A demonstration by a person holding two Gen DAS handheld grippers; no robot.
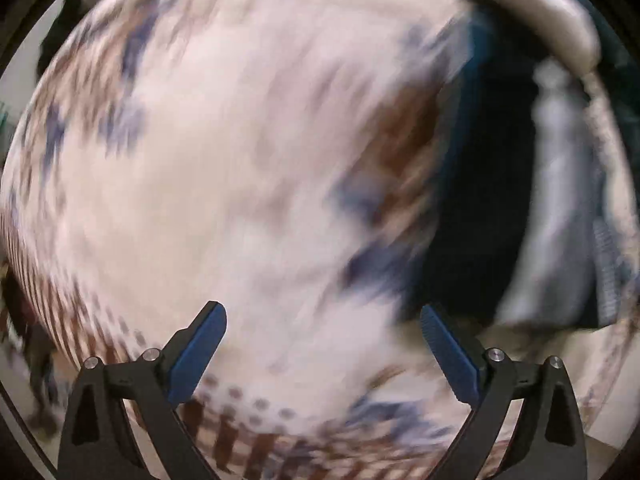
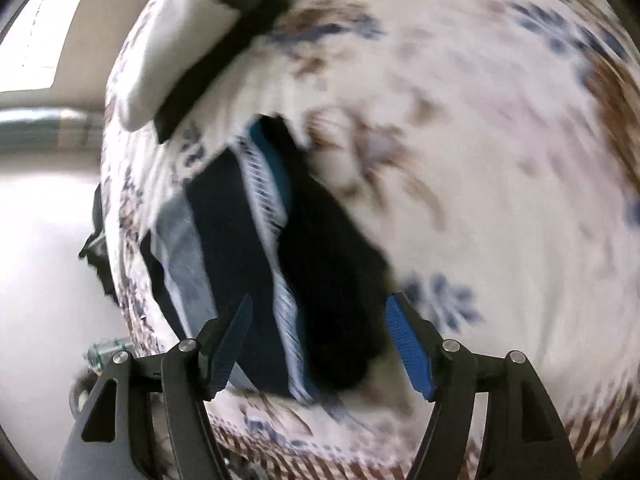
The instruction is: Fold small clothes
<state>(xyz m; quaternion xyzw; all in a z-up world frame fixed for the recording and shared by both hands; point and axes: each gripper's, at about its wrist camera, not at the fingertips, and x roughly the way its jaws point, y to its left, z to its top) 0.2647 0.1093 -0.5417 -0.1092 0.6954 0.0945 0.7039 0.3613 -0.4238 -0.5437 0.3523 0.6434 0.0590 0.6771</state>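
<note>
Both views are motion-blurred. A pile of small dark clothes (image 2: 328, 264) lies on a white cloth with blue and brown floral print (image 2: 480, 140); it holds a black piece, a navy piece (image 2: 236, 240), a white-striped band and a pale grey piece (image 2: 180, 248). My right gripper (image 2: 320, 312) is open and empty just above the near end of the pile. In the left wrist view the pile (image 1: 480, 200) lies at the right, with a pale grey garment (image 1: 556, 220) beside it. My left gripper (image 1: 322, 320) is open and empty over the floral cloth (image 1: 220, 160), left of the pile.
A white folded item with a black band (image 2: 184, 48) lies at the far left end of the cloth, and shows in the left wrist view (image 1: 548, 12) at the top right. The cloth's edge drops to a pale floor (image 2: 48, 240) at the left.
</note>
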